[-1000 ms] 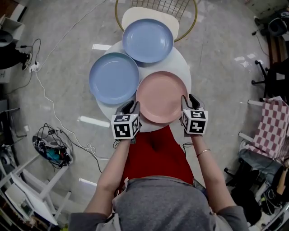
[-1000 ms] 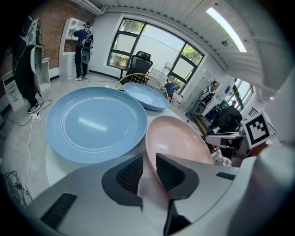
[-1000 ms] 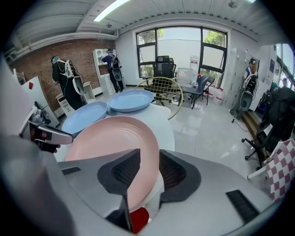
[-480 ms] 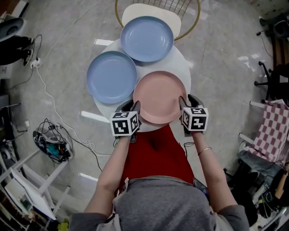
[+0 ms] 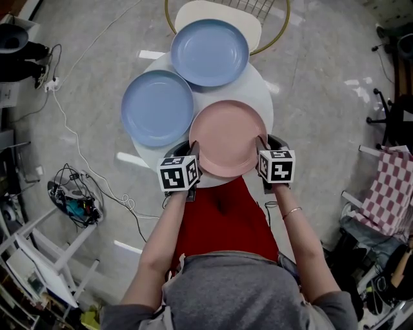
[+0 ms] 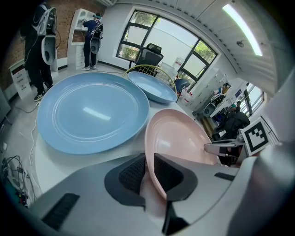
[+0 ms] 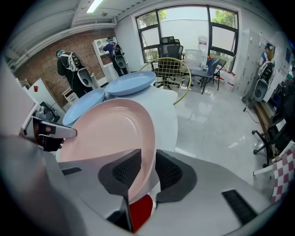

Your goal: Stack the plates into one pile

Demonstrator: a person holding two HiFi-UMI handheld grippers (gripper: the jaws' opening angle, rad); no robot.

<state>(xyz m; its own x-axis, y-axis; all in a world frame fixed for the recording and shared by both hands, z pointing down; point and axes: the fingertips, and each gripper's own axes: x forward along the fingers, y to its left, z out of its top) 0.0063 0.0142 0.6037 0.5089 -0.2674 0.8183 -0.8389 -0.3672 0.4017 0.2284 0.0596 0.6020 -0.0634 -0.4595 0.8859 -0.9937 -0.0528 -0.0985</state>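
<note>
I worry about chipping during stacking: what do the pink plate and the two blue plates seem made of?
The pink plate: matte, evenly coloured, with only a soft sheen and a thin rim; probably plastic or melamine, though matte-glazed ceramic is possible. The left blue plate and far blue plate: same shape and satin finish, with faint light streaks; likely the same material.

Small round white worktop (image 5: 258, 87) on a glossy grey floor (image 5: 322, 97). A gold-wire chair with a white seat (image 5: 190, 11) sits at its far edge. Off the left edge, a white cable (image 5: 64, 129) snakes over the floor, near a tangle of wires and gadgets (image 5: 72, 207). Checked cloth (image 5: 390, 187) way off right. Big windows (image 7: 198, 20) and a brick wall (image 7: 46, 60) behind.
</note>
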